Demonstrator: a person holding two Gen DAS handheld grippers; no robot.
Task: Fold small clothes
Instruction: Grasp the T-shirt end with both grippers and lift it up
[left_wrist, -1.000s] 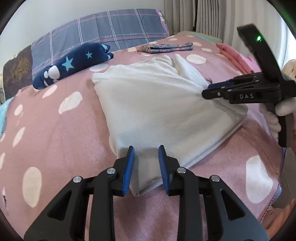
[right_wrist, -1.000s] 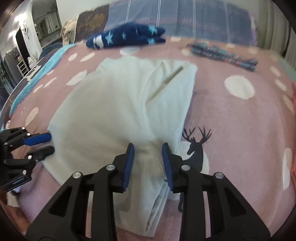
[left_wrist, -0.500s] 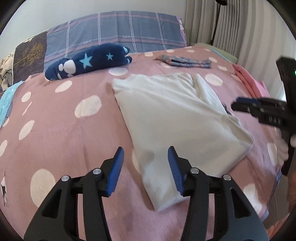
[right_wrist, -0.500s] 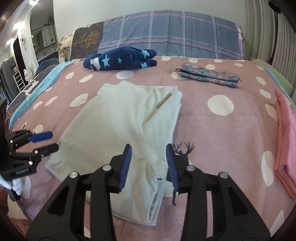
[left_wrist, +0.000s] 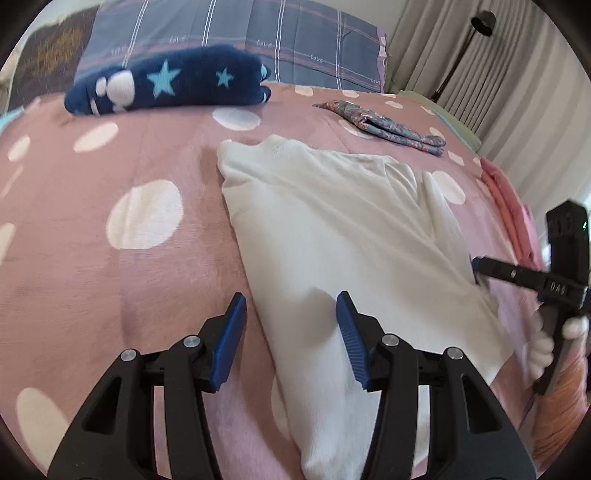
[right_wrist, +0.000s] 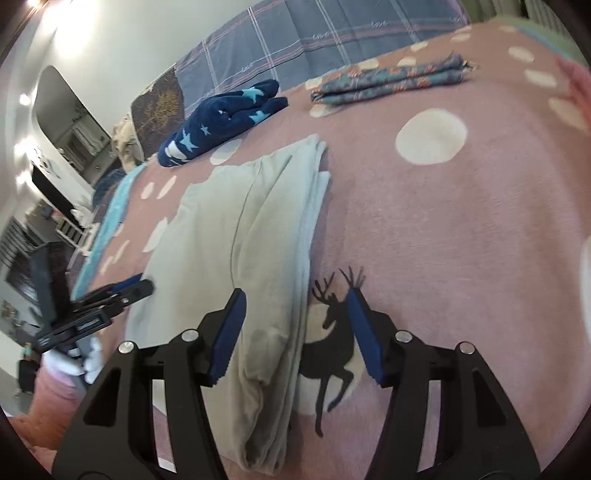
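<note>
A pale cream garment (left_wrist: 343, 236) lies folded flat on the pink dotted bedspread (left_wrist: 110, 280); it also shows in the right wrist view (right_wrist: 236, 236). My left gripper (left_wrist: 291, 332) is open and empty, low over the garment's near left edge. My right gripper (right_wrist: 295, 325) is open and empty over the garment's near right edge, next to a black deer print (right_wrist: 332, 332). The right gripper shows at the right of the left wrist view (left_wrist: 476, 264), at the garment's edge. The left gripper shows at the left of the right wrist view (right_wrist: 142, 284).
A dark blue star-patterned folded garment (left_wrist: 166, 81) and a folded floral cloth (left_wrist: 384, 123) lie near the plaid pillow (left_wrist: 258, 33). Pink folded clothes (left_wrist: 513, 218) sit at the bed's right edge. Curtains (left_wrist: 498, 74) hang behind. A room with furniture lies to the left (right_wrist: 55, 177).
Both grippers have opened wider and let go of the garment. They drew back, then came low again at its near edges. The garment now lies flat.
</note>
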